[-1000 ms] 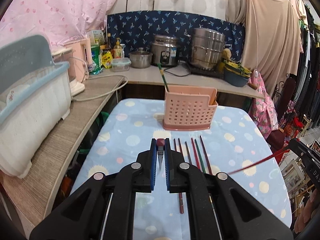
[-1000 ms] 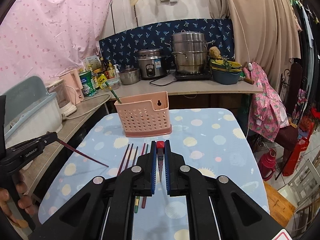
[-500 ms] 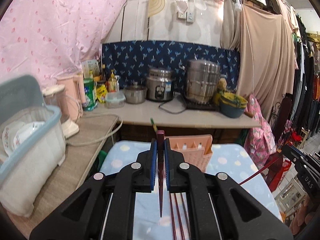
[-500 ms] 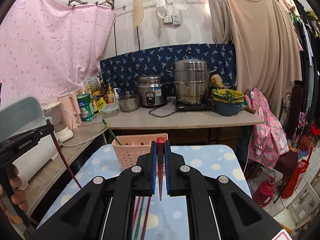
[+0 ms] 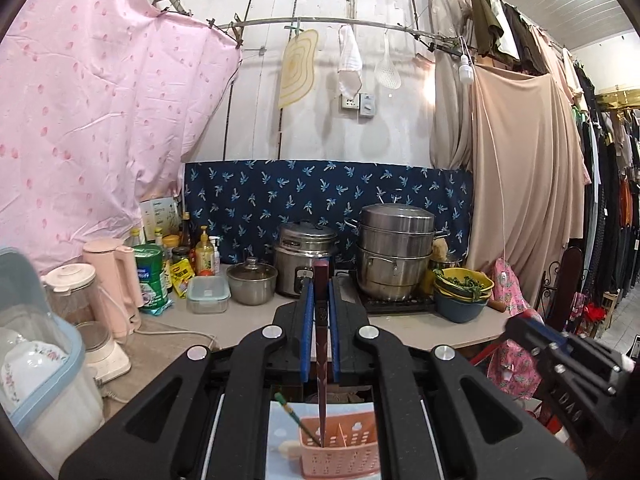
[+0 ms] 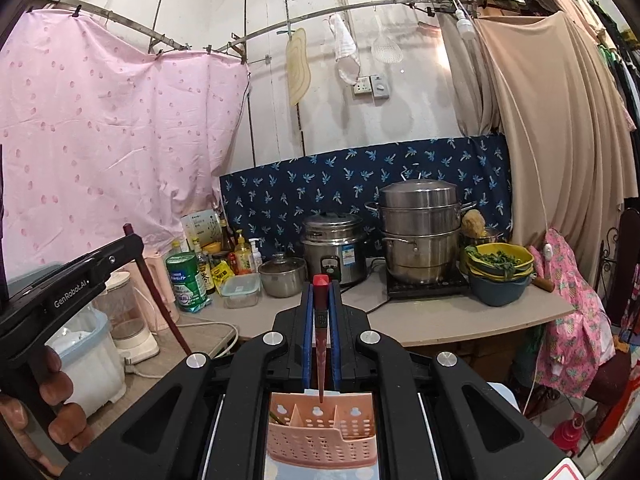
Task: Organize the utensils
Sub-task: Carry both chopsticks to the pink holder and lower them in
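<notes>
My left gripper (image 5: 319, 280) is shut on a dark red chopstick (image 5: 321, 344) held upright, its tip down inside the left compartment of the pink perforated utensil holder (image 5: 340, 454). A green chopstick (image 5: 296, 416) leans in the same holder. My right gripper (image 6: 320, 286) is shut on a bright red chopstick (image 6: 321, 344), tip hanging just above the pink holder (image 6: 322, 440). The left gripper (image 6: 132, 240) and its chopstick show at the left of the right wrist view.
A counter (image 6: 460, 320) behind carries a rice cooker (image 6: 334, 248), stacked steel steamer (image 6: 420, 236), small pot, bottles and bowls. A white dish bin with blue lid (image 5: 36, 392) and a blender stand at left. Hanging clothes fill the right.
Both grippers rose and tipped up until their chopsticks hang vertical over the holder. The left chopstick's tip has gone down into the holder. The table and loose chopsticks have dropped out of view.
</notes>
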Motion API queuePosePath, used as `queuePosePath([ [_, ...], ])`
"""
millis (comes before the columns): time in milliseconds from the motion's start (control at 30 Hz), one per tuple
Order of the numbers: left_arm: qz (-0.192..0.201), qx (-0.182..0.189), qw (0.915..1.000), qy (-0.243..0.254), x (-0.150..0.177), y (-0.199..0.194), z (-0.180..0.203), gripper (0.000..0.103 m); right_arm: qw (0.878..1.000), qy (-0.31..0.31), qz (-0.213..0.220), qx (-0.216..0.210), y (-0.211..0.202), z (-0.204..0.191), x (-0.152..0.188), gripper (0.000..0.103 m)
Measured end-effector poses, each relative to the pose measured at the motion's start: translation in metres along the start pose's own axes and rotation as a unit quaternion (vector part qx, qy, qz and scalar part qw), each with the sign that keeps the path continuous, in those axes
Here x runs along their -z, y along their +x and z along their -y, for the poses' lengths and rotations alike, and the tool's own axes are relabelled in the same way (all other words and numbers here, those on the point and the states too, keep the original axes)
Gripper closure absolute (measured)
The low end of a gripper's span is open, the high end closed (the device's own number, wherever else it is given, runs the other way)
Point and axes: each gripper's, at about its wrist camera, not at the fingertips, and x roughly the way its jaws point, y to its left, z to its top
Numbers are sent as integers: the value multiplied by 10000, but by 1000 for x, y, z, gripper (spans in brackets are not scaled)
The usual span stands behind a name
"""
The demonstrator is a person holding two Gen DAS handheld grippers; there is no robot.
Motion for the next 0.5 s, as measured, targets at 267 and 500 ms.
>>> queuePosePath([
  [267, -473, 24, 9989, 63, 41, 54, -2, 96, 9978, 12, -658, 10, 53, 4, 47, 96],
  [500, -844, 37, 9964, 26, 72, 80, -8, 96, 9955, 96, -945, 50, 71, 13, 69, 96],
])
